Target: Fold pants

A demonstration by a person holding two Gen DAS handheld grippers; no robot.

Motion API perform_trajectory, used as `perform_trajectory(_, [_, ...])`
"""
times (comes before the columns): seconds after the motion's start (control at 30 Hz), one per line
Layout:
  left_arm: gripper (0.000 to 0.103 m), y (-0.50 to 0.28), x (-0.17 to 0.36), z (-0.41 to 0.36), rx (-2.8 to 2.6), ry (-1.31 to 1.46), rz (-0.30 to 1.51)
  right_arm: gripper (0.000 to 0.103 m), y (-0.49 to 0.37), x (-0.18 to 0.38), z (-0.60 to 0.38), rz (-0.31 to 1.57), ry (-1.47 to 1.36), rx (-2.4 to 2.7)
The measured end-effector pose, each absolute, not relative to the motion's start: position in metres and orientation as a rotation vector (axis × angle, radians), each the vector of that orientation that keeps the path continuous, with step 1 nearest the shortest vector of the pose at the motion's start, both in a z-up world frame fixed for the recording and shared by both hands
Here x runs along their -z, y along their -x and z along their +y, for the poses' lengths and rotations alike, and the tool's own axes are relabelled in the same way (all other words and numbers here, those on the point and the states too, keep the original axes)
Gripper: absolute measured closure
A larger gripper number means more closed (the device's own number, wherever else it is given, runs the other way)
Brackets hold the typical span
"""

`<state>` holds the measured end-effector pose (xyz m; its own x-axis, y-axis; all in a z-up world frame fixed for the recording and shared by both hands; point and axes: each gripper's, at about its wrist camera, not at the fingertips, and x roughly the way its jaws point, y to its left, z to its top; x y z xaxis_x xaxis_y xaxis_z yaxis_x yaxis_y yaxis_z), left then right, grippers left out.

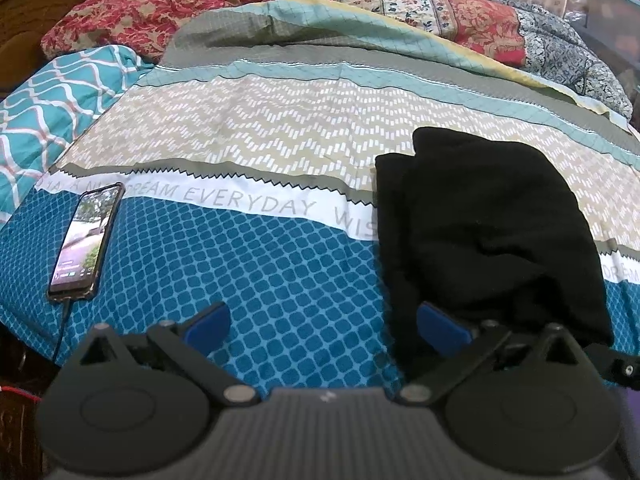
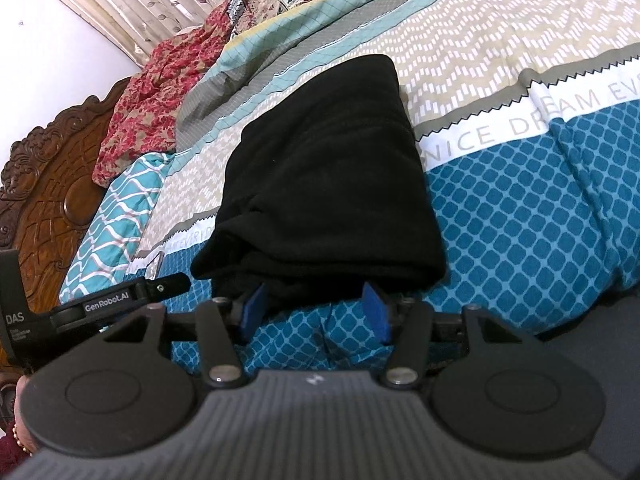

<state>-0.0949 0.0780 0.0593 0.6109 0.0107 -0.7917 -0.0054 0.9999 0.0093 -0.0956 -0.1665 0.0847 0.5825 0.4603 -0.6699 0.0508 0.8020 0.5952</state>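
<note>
black pants folded on bedsheet, both tongs spread wide.

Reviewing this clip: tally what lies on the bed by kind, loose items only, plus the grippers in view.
Black pants, folded: 1
Phone, screen lit, cable attached: 1
Red floral blanket: 1
Teal lattice pillow: 1
Grippers, both open: 2, left gripper and right gripper
Total: 6
</note>
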Motion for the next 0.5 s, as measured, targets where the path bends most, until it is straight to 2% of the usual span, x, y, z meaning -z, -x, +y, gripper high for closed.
perform_trajectory(0.5, [0.000, 0.0973, -0.0598, 0.0765, -0.001, -0.029, 0.927, 0.047, 0.0962, -0.0827, -0.1666, 0.935, -0.623, -0.259])
